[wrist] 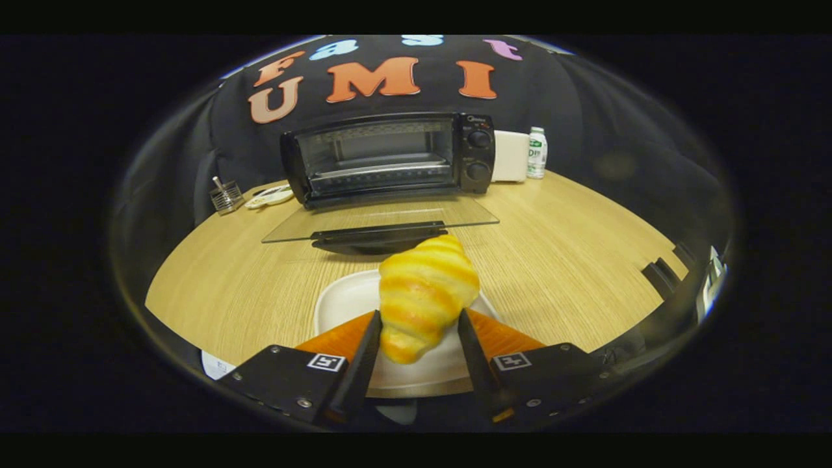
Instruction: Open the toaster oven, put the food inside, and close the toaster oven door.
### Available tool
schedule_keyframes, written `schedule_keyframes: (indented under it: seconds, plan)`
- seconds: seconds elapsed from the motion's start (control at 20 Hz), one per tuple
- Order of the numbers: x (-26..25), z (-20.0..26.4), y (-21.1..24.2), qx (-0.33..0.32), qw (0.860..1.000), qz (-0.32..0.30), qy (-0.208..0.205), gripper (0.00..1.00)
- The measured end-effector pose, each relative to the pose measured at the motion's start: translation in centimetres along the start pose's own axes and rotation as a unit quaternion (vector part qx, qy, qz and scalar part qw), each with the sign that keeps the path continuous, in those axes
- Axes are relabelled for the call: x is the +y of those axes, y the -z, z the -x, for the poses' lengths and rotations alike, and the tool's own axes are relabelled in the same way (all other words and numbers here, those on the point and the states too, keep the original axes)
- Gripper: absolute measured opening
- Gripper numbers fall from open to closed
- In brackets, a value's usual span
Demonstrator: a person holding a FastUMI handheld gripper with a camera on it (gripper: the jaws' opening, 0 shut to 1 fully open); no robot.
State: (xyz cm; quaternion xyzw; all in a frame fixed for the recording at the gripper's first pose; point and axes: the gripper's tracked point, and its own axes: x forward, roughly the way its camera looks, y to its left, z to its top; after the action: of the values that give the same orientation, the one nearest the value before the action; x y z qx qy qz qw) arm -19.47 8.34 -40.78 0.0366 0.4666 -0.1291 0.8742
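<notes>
Croissant (426, 296) pinched in gripper (419, 325), toaster oven (387, 159) straight ahead.
Open door (380, 221) lies flat between them; croissant's long axis runs upright.

The hand-held two-finger gripper (419, 318) points level toward the black toaster oven (388, 159) across the table. Its two fingers (364, 348) angle inward, closed against either side of the glossy yellow striped croissant (426, 296), which they hold raised, just short of the oven's lowered door.
</notes>
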Motion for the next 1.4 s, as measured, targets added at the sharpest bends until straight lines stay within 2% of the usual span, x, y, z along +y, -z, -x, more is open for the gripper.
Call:
schedule_keyframes:
  seconds: [0.05, 0.15, 0.25, 0.35, 0.45, 0.55, 0.7, 0.8, 1.15, 1.4]
  plan:
    - [0.2, 0.1, 0.0, 0.002, 1.000, -0.007, -0.006, 0.59]
    - [0.2, 0.6, -0.2, 0.000, 1.000, -0.016, -0.017, 0.51]
    - [0.2, 1.4, -0.7, -0.003, 0.999, -0.033, -0.031, 0.45]
    - [-0.1, 1.9, -1.0, -0.009, 0.998, -0.045, -0.041, 0.45]
    - [-0.3, 2.5, -1.0, -0.013, 0.996, -0.060, -0.057, 0.40]
    - [-0.6, 3.1, -1.3, -0.020, 0.994, -0.078, -0.075, 0.39]
    - [-0.6, 4.0, -3.8, -0.069, 0.988, -0.097, -0.098, 0.39]
    - [0.9, 4.2, -5.1, -0.085, 0.983, -0.105, -0.127, 0.39]
    - [6.3, 2.2, -10.4, -0.088, 0.958, -0.149, -0.230, 0.39]
    - [7.7, -1.1, -13.7, -0.072, 0.947, -0.188, -0.251, 0.39]
